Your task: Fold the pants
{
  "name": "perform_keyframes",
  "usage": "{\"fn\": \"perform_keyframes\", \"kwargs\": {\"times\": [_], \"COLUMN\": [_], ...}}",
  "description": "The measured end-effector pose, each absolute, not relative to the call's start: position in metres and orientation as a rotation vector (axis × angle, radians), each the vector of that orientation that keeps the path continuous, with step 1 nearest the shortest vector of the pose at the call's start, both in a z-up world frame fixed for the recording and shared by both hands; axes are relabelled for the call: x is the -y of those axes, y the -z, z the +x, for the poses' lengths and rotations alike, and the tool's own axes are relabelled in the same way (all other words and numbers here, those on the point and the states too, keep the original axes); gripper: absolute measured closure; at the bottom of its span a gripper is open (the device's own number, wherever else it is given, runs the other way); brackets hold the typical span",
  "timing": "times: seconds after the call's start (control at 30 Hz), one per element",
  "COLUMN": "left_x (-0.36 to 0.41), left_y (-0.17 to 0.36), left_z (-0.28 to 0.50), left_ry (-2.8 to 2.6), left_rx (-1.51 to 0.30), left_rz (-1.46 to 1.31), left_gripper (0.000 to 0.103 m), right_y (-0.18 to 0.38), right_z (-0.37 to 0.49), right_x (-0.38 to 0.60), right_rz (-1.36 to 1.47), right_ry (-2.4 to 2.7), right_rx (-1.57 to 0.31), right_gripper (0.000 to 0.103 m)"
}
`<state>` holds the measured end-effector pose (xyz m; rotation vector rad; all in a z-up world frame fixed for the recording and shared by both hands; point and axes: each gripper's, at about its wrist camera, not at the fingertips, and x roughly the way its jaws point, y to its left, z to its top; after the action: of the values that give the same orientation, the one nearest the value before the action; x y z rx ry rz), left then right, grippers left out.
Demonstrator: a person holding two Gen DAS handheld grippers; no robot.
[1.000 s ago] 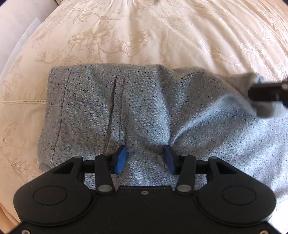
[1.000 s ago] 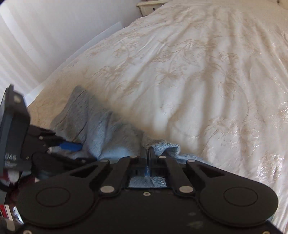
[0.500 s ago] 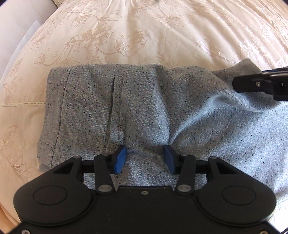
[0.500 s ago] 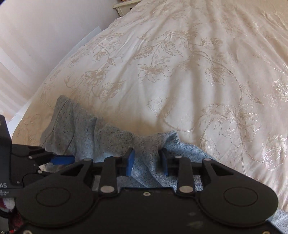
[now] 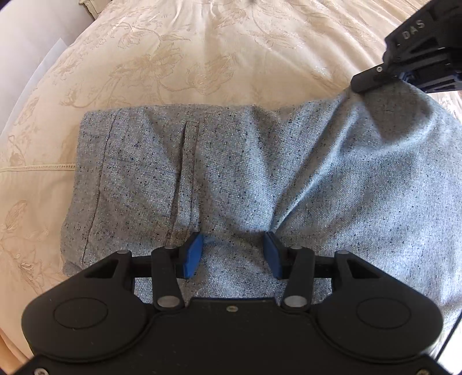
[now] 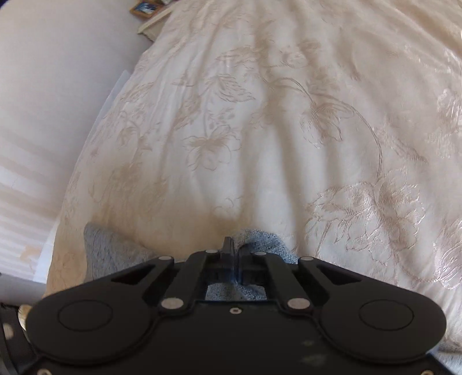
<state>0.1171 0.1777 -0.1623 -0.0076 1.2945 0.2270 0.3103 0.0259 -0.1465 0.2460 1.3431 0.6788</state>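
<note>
Left wrist view: we see the grey speckled pants (image 5: 231,178) lying folded on the cream floral bedspread (image 5: 179,63), with the left gripper (image 5: 233,253) resting on the near edge, jaws apart and the cloth loose between them. At far right, the right gripper (image 6: 235,253) has jaws clamped together on a raised corner of the pants.

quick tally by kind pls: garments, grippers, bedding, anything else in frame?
Garments: 1, grey speckled pants
Grippers: 2, left gripper open over the pants, right gripper shut on the pants' far edge
Bedding: 1, cream floral bedspread
Framed pictures: 1 clearly visible, at the far top edge
Total: 5
</note>
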Motion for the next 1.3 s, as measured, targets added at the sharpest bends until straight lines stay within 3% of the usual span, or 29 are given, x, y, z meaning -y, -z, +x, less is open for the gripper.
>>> {"fn": "perform_keyframes", "kwargs": {"times": [0.1,0.27,0.37,0.47,0.67,0.8,0.87,0.93,1.13,1.3], "left_x": [-0.173,-0.166,-0.170,-0.178,-0.207,-0.243,-0.255,-0.259,-0.251,-0.247], "left_y": [0.161,0.156,0.142,0.125,0.134,0.148,0.143,0.133,0.125,0.150], "left_z": [0.114,0.101,0.090,0.085,0.093,0.089,0.086,0.083,0.070,0.052], "left_ry": [-0.216,-0.187,-0.179,-0.201,-0.283,-0.312,-0.329,-0.363,-0.257,-0.282], "left_rx": [-1.299,-1.318,-1.322,-1.263,-1.254,-1.306,-1.317,-1.304,-1.272,-1.395], "left_rz": [0.023,0.088,0.069,0.042,0.043,-0.075,-0.145,-0.136,-0.131,-0.059], "left_gripper": [0.048,0.048,0.051,0.052,0.051,0.042,0.045,0.061,0.059,0.052], "right_y": [0.161,0.169,0.133,0.105,0.114,0.150,0.146,0.128,0.097,0.140], "right_z": [0.309,0.314,0.291,0.266,0.215,0.240,0.253,0.248,0.157,0.068], "right_x": [-0.043,-0.034,-0.015,0.005,-0.016,-0.021,-0.011,-0.002,-0.003,-0.017], "right_rz": [0.122,0.224,0.173,0.202,0.004,-0.151,-0.130,-0.102,0.028,-0.060], "right_ry": [-0.685,-0.623,-0.520,-0.528,-0.689,-0.443,-0.361,-0.387,-0.615,-0.607], "right_rx": [-1.339,-1.349,-1.141,-1.030,-1.122,-1.135,-1.118,-1.086,-1.134,-1.362], "right_gripper": [0.100,0.099,0.084,0.084,0.091,0.101,0.094,0.092,0.090,0.089]}}
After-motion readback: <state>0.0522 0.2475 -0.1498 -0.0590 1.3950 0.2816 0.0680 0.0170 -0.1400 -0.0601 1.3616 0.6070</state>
